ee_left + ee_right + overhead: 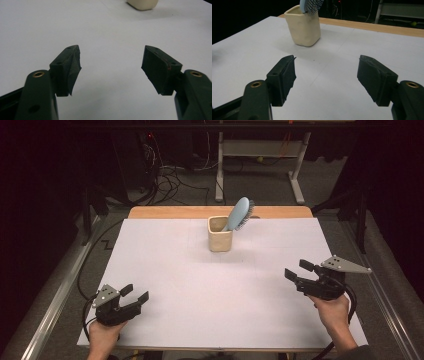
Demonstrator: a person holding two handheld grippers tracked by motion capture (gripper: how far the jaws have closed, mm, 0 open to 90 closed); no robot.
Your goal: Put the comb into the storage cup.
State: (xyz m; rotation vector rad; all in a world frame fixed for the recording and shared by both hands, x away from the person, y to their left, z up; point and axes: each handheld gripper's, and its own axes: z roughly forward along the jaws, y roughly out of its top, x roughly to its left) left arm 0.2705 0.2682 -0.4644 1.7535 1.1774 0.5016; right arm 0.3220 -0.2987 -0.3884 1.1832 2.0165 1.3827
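A cream cup (220, 240) stands upright toward twelve o'clock on the white sheet (200, 285) that covers the table, with a blue hairbrush (239, 214) in it, handle down, head leaning out toward one o'clock (bristles facing the far right). The left gripper (136, 293) sits at about seven o'clock near the sheet's front corner, held in the left hand (102, 335), jaws spread wide with nothing between them. The right gripper (298, 269) is at about four o'clock, in the right hand (332, 312), jaws also apart and empty, pointing toward the cup, well away from it.
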